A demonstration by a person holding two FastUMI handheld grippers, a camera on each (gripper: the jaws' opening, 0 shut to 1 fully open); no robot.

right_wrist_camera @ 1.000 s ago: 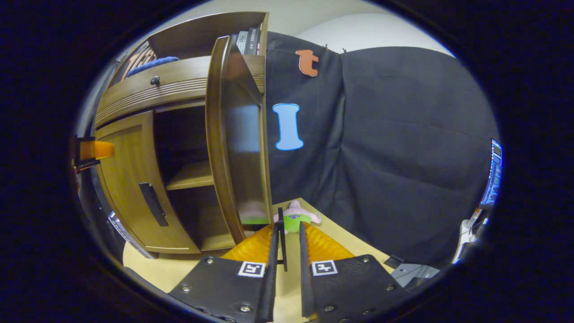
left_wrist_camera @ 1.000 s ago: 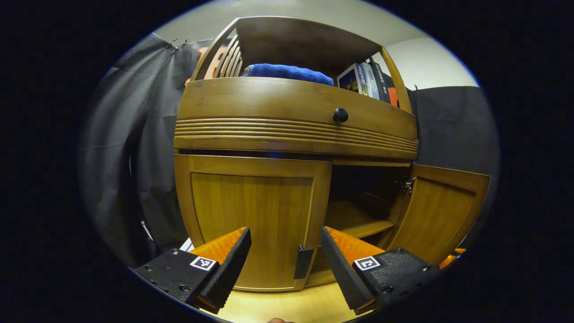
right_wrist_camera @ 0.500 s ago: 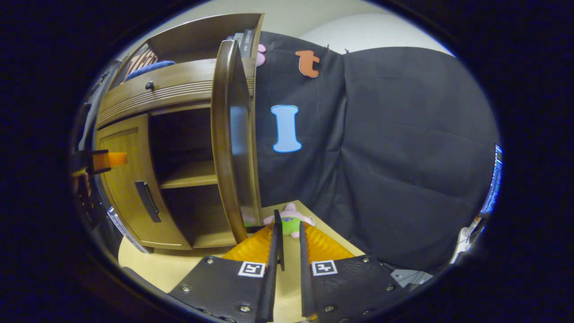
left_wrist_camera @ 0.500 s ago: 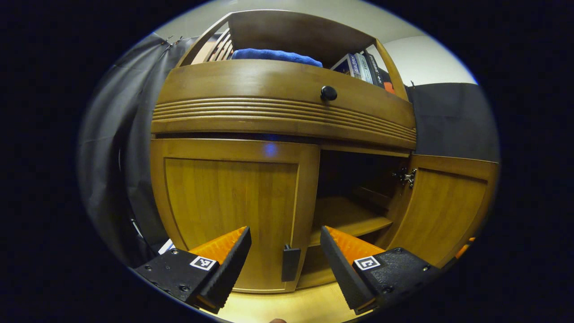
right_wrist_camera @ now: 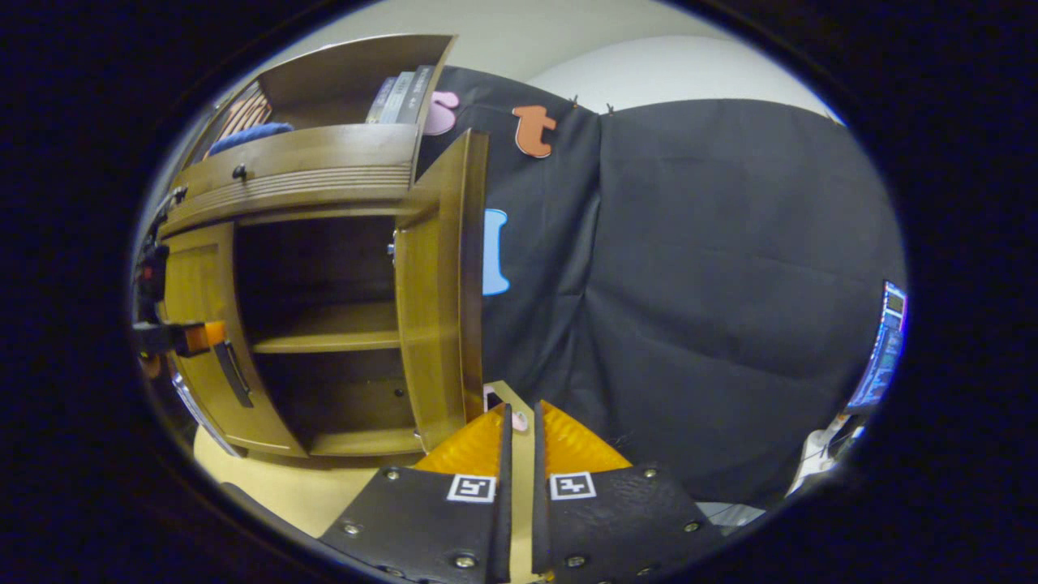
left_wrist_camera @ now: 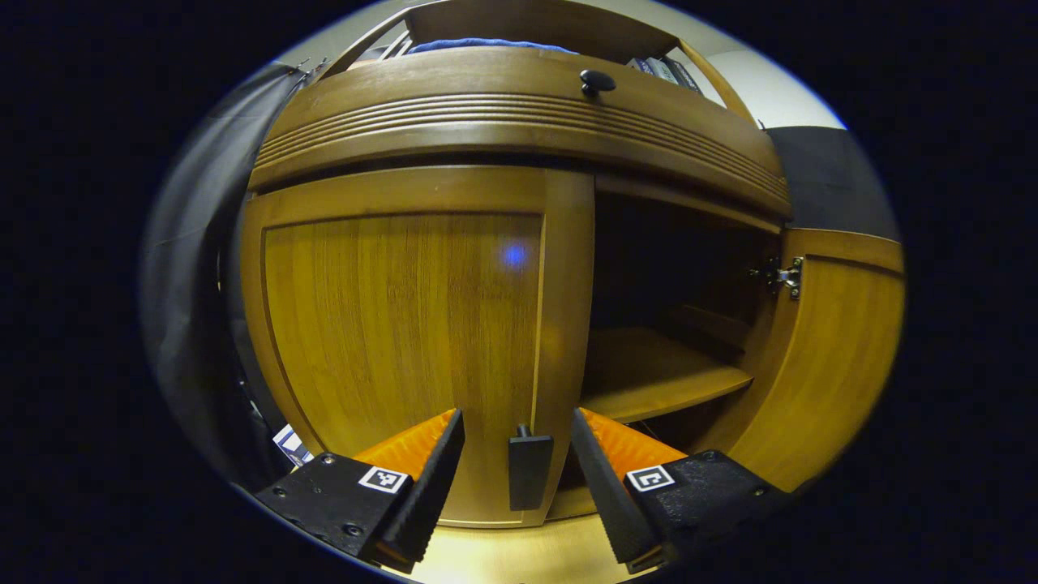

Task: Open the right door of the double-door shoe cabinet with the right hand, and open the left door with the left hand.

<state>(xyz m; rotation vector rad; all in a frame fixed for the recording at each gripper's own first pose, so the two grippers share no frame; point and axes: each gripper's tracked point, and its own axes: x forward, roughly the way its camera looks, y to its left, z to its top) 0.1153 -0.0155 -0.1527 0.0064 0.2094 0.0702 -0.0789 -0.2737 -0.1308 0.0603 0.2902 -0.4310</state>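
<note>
Left gripper — jaws spread wide — frames the closed left door's handle at 6 o'clock. Right door stands open; right gripper clenched on nothing. Closing off-centre could let the handle slip free.

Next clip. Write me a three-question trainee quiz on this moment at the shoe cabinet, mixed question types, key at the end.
1. True or false: the wooden left door is shut.
2. The left gripper has its fingers on either side of: A) the dark bar handle on the left door B) the round black drawer knob C) the inner wooden shelf
3. Which door stands swung wide?

Key: 1 true. 2 A. 3 the wooden right door.
</note>
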